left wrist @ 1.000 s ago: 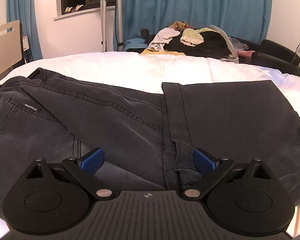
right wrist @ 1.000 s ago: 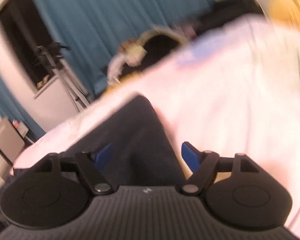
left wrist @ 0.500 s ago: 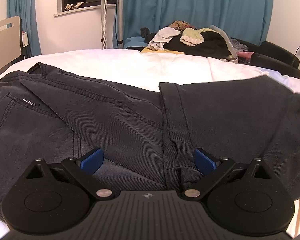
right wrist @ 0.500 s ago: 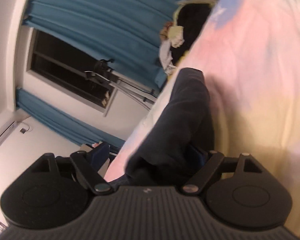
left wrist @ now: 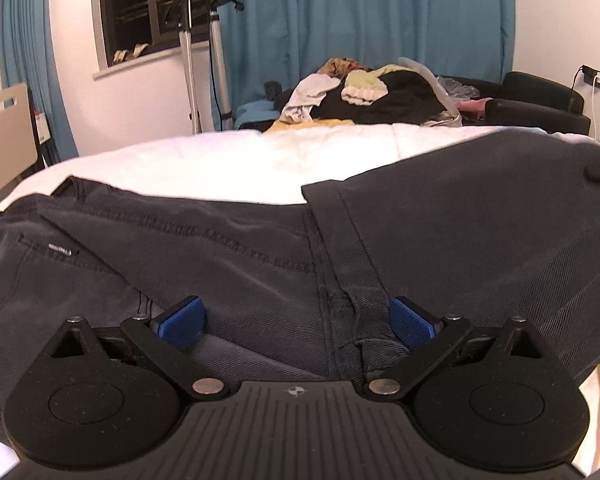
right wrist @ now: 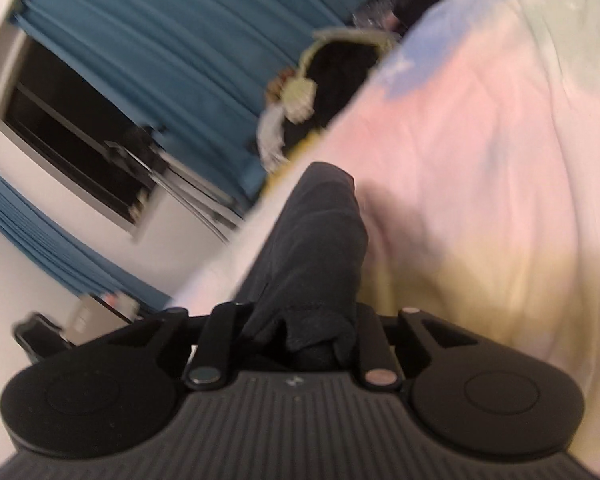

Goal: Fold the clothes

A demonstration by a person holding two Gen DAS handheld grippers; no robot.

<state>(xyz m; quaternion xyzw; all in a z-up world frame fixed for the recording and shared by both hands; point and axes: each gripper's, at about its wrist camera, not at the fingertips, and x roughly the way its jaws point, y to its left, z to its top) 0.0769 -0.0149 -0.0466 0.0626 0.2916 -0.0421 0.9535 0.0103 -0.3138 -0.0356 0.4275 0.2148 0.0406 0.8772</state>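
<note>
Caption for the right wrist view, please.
Right gripper, its jaws closing on dark trousers, above a pastel bedsheet.

Dark grey trousers point(left wrist: 228, 256), folded, flat on bed, rt end lifted

Lighting: warm indoor light, moderately bright; source not seen. Window point(left wrist: 140, 12) beyond the left tongs point(left wrist: 298, 322) is black. White bed point(left wrist: 228, 164) ahead of those tongs is nearly blown out; dark trousers point(left wrist: 240, 264) beneath them keep their stitching legible.

Shadow: soft, close under the fabric edges.

Sharpness: left wrist view crisp throughout. Right wrist view motion-blurred; curtain point(right wrist: 172, 40) and clothes pile point(right wrist: 300, 96) beyond the right tongs point(right wrist: 296, 344) are smeared, and the bedding to their right is washed pink and yellow.

Distortion: strong fisheye bowing, dark vignetted corners, right view steeply tilted.
</note>
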